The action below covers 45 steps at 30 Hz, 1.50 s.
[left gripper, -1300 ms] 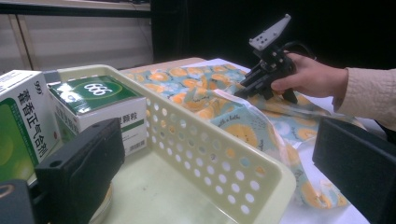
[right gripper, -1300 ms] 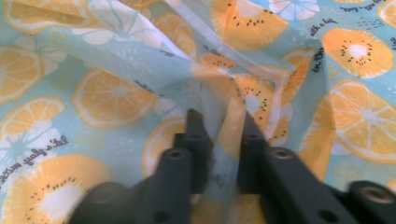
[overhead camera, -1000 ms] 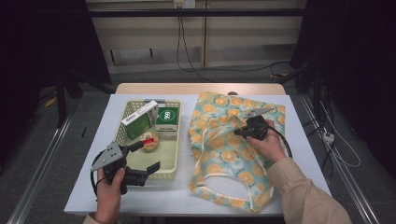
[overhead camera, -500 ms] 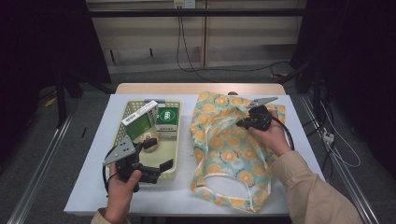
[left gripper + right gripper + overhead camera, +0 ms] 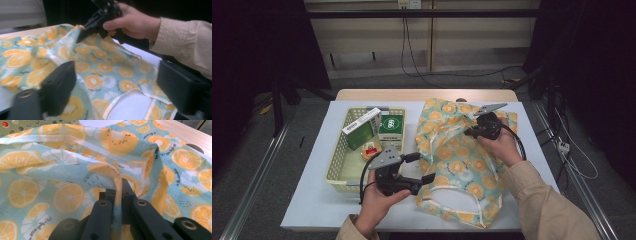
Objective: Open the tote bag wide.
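While lifted, right hand (image 5: 504,145) over bag (image 5: 457,165)

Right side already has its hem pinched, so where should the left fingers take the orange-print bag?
Take the bag by its near-left hem beside the handle cutout, coming in level from the basket side. That edge lies free, facing the open left gripper.

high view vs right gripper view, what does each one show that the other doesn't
High view alone: the person's hands, the left tool open at the bag's near edge, and the boxes in the basket. Right gripper view alone: up close, the right tool shut on a pale strip of the bag's trim. Both: the orange-print bag and part of the basket.
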{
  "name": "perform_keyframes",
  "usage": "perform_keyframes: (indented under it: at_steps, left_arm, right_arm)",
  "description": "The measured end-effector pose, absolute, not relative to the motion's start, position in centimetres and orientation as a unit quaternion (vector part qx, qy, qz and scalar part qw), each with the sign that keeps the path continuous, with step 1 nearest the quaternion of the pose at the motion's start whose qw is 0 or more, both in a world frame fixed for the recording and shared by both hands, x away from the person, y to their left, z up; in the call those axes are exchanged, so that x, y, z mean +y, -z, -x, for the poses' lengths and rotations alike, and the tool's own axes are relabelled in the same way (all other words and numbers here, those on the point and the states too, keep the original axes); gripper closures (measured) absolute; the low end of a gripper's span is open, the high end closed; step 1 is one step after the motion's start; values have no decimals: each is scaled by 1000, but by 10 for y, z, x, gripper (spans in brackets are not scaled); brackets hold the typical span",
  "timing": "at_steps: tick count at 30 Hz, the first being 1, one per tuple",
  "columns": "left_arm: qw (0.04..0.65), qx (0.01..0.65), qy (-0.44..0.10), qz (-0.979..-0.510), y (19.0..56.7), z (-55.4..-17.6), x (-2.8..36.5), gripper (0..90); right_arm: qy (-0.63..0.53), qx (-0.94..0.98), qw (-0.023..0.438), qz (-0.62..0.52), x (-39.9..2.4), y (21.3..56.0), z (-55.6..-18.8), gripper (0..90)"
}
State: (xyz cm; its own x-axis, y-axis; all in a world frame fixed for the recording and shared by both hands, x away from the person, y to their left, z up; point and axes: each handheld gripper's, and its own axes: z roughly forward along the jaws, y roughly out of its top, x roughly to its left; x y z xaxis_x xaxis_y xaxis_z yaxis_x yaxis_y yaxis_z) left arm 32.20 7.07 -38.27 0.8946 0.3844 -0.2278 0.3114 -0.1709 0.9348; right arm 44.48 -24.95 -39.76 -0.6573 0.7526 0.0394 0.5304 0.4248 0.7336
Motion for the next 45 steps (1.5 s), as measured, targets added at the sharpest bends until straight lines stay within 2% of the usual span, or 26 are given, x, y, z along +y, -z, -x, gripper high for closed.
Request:
perform_keyframes:
  at_steps: [3, 5, 7, 10, 12, 17, 19, 29, 33, 36, 40, 42, 43, 45]
  left_arm:
    - [593, 219, -32, -774, 387, -323, 60, 346]
    - [585, 220, -33, -780, 390, -323, 53, 405]
    - [577, 221, -33, -785, 393, -324, 48, 545]
    - [558, 223, -35, -799, 398, -325, 40, 689]
    - [547, 226, -32, -806, 404, -326, 35, 754]
    - [508, 240, -31, -826, 418, -327, 22, 814]
    - [496, 251, -46, -830, 420, -330, 20, 841]
    - [479, 300, -100, -819, 412, -344, 29, 855]
    - [486, 321, -83, -808, 411, -347, 30, 869]
    - [497, 314, -68, -806, 413, -344, 27, 874]
    - [507, 289, -60, -810, 408, -337, 18, 818]
    - [498, 275, -59, -820, 404, -335, 12, 817]
    - [494, 274, -71, -822, 402, -334, 9, 786]
    - [487, 280, -97, -821, 397, -335, 8, 624]
  right_arm:
    - [-371, 831, 151, -386, -248, 395, -445, 887]
    - [-370, 831, 151, -386, -247, 393, -446, 888]
    - [-367, 832, 152, -387, -247, 391, -446, 888]
    - [-371, 829, 155, -389, -248, 389, -446, 888]
    - [-371, 828, 156, -390, -249, 386, -446, 888]
    - [-369, 827, 161, -392, -251, 381, -445, 888]
    - [-371, 825, 163, -395, -254, 378, -445, 888]
    - [-381, 816, 170, -399, -268, 364, -439, 888]
    - [-377, 817, 168, -402, -271, 362, -438, 888]
    - [-375, 818, 168, -403, -271, 363, -438, 888]
    - [-374, 819, 166, -403, -268, 366, -441, 888]
    - [-372, 820, 164, -404, -266, 368, -442, 888]
    - [-373, 820, 163, -403, -265, 368, -443, 888]
    - [-372, 820, 162, -403, -263, 369, -443, 888]
